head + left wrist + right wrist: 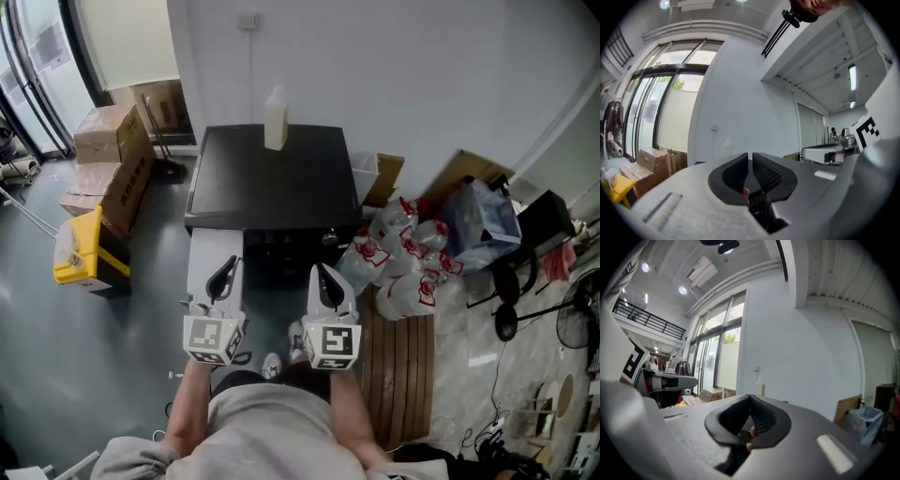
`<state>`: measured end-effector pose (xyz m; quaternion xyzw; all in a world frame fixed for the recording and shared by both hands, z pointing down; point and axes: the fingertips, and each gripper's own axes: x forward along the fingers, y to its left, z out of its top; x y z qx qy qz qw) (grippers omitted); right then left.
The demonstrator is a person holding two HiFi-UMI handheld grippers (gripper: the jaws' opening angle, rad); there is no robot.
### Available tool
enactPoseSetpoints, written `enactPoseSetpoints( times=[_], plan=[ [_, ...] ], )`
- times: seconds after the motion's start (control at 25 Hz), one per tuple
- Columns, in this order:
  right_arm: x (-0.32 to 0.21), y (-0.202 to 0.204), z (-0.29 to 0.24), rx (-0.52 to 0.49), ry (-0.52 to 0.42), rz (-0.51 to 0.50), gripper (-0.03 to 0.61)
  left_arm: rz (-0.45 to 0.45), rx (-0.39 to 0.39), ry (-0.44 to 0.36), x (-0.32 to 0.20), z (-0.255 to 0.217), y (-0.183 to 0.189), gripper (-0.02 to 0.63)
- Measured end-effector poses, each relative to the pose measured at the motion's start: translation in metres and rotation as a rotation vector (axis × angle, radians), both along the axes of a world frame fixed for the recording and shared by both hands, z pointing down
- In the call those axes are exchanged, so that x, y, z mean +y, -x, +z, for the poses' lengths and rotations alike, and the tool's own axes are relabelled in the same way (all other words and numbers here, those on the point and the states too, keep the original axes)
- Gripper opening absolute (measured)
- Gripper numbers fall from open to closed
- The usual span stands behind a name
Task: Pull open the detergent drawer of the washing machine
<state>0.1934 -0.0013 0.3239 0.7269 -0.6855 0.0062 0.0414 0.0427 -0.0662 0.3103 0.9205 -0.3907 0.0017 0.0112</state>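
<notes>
One bottle (275,119) tops washer (272,178); boxes (112,155) left.

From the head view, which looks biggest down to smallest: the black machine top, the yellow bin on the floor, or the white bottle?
1. black machine top
2. yellow bin
3. white bottle
The bin sits farther from the camera than the bottle, yet still looks larger.

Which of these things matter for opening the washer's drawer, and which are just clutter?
For the job: washing machine, its white drawer, left gripper, right gripper.
Lying about: bottle on the machine, cardboard boxes, yellow container, plastic bags, fan.
</notes>
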Motion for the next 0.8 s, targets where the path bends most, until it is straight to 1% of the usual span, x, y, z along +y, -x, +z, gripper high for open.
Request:
enactPoseSetpoints(
  times=[0.12, 0.32, 0.52, 0.8],
  plan=[
    [0.012, -0.007, 0.004, -0.002, 0.008, 0.02, 0.003, 0.028, -0.025, -0.012, 0.013, 0.004, -0.016, 0.018],
    [0.025, -0.018, 0.008, -0.003, 0.013, 0.05, 0.003, 0.081, -0.035, -0.012, 0.027, 0.008, -0.036, 0.011],
    [0.027, -0.026, 0.01, 0.003, 0.015, 0.06, 0.003, 0.088, -0.037, -0.007, 0.028, 0.01, -0.043, 0.011],
    [0.025, -0.023, 0.011, 0.004, 0.022, 0.048, 0.003, 0.085, -0.045, -0.005, 0.027, 0.014, -0.045, 0.011]
  ],
)
